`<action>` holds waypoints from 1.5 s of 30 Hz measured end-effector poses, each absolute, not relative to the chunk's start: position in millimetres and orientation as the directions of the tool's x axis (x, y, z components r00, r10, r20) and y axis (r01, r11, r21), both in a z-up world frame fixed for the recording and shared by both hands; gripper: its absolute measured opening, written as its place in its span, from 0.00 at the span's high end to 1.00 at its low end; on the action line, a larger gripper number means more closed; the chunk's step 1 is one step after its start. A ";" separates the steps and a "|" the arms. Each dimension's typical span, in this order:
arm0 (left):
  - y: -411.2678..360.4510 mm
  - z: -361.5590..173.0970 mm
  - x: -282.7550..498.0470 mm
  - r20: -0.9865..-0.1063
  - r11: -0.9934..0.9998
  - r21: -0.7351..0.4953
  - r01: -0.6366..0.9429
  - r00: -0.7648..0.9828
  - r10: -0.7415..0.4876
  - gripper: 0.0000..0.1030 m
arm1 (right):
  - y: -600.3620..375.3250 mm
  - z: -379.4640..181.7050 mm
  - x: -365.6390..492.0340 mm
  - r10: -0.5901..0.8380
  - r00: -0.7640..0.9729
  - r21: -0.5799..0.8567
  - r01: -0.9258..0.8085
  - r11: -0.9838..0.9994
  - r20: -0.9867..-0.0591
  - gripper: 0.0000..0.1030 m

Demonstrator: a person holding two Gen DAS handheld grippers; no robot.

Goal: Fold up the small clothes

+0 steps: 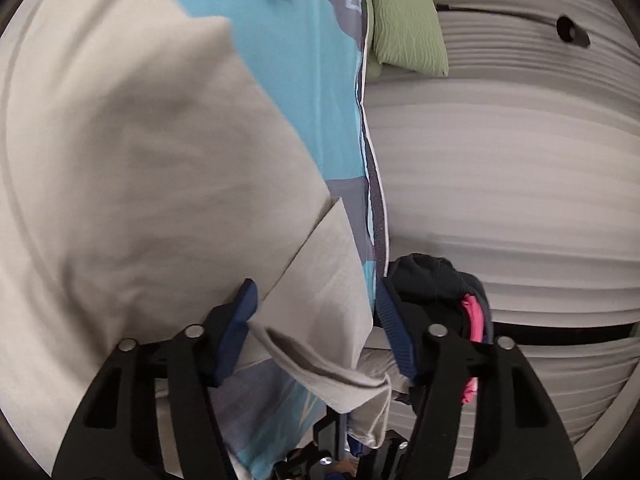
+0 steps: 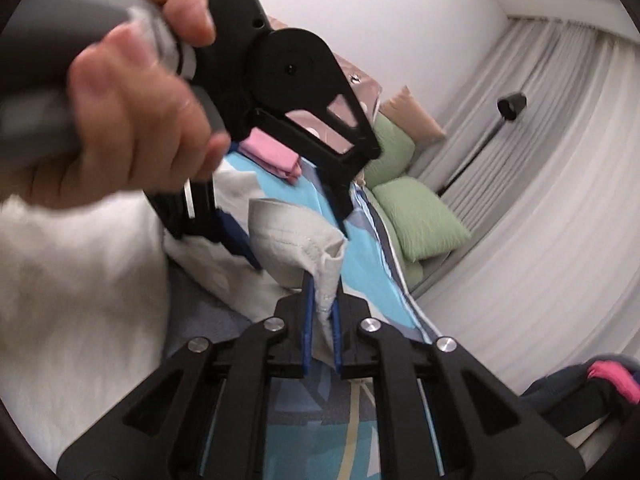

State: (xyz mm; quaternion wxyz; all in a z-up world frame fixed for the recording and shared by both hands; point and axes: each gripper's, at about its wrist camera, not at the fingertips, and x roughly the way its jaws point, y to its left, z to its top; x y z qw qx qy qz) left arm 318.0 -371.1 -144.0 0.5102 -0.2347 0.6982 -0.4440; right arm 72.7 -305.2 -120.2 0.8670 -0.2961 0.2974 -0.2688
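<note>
Only the right wrist view shows the person's hand (image 2: pixel 132 120).

1. Home bedroom: a bed with a patterned blue-and-grey duvet (image 2: pixel 372 280) serves as the work surface.
2. Green pillows (image 2: pixel 424 220) and a tan cushion (image 2: pixel 412 116) are piled at the bed's far end.
3. Long pale curtains (image 2: pixel 560 168) hang beside the bed; plain white wall (image 2: pixel 380 12) behind.
4. Folded pink cloth (image 2: pixel 272 156) lies on the duvet, and a heap of dark and pink clothes (image 2: pixel 592 388) lies near the bed's edge.
</note>
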 end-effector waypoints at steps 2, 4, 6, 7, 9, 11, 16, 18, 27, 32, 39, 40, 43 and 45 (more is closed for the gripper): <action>-365.0 -146.3 317.7 -0.497 0.491 -0.863 0.123 -0.383 -0.778 0.56 | -294.1 -125.4 68.3 -0.626 0.691 -0.685 0.258 0.682 -0.362 0.91; -358.4 -147.9 318.1 -0.482 0.481 -0.870 0.112 -0.401 -0.779 0.59 | -284.0 -129.7 65.1 -0.619 0.697 -0.699 0.235 0.675 -0.363 0.90; -354.1 -150.7 317.4 -0.454 0.462 -0.882 0.088 -0.418 -0.787 0.63 | -277.8 -132.7 63.7 -0.611 0.705 -0.715 0.212 0.667 -0.361 0.89; -351.8 -151.6 318.4 -0.453 0.463 -0.883 0.084 -0.417 -0.788 0.70 | -278.5 -131.1 65.0 -0.606 0.710 -0.716 0.206 0.667 -0.360 0.89; -346.6 -152.8 319.6 -0.474 0.479 -0.873 0.092 -0.395 -0.787 0.82 | -274.1 -130.8 63.2 -0.593 0.717 -0.712 0.195 0.675 -0.366 0.87; -345.4 -155.0 318.1 -0.477 0.481 -0.872 0.094 -0.388 -0.789 0.94 | -274.6 -128.3 61.2 -0.582 0.722 -0.699 0.193 0.688 -0.374 0.85; -347.9 -163.4 318.5 -0.489 0.485 -0.867 0.115 -0.381 -0.784 0.98 | -281.8 -126.3 65.4 -0.592 0.704 -0.690 0.201 0.695 -0.392 0.85; -349.4 -167.7 317.4 -0.482 0.480 -0.871 0.110 -0.386 -0.786 0.98 | -286.6 -125.7 67.6 -0.600 0.693 -0.693 0.200 0.693 -0.400 0.75; -349.1 -145.8 313.6 -0.424 0.406 -0.904 0.131 -0.385 -0.820 0.98 | -282.9 -133.6 62.0 -0.602 0.642 -0.652 0.203 0.731 -0.474 0.54; -352.3 -129.2 308.9 -0.394 0.368 -0.919 0.144 -0.398 -0.829 0.98 | -277.5 -140.8 71.0 -0.644 0.618 -0.690 0.217 0.691 -0.451 0.64; -349.9 -104.6 307.3 -0.366 0.323 -0.930 0.174 -0.396 -0.842 0.98 | -278.4 -132.1 81.0 -0.715 0.596 -0.737 0.285 0.613 -0.365 0.90; -348.5 -100.5 307.7 -0.369 0.321 -0.929 0.185 -0.389 -0.844 0.98 | -275.9 -131.3 80.5 -0.726 0.594 -0.748 0.293 0.595 -0.345 0.92; -343.1 -90.1 310.5 -0.361 0.305 -0.931 0.200 -0.380 -0.852 0.98 | -272.9 -120.6 82.3 -0.726 0.607 -0.749 0.306 0.588 -0.322 0.93; -339.1 -82.4 312.7 -0.359 0.297 -0.930 0.216 -0.369 -0.857 0.98 | -268.7 -112.0 84.2 -0.724 0.618 -0.750 0.313 0.583 -0.305 0.93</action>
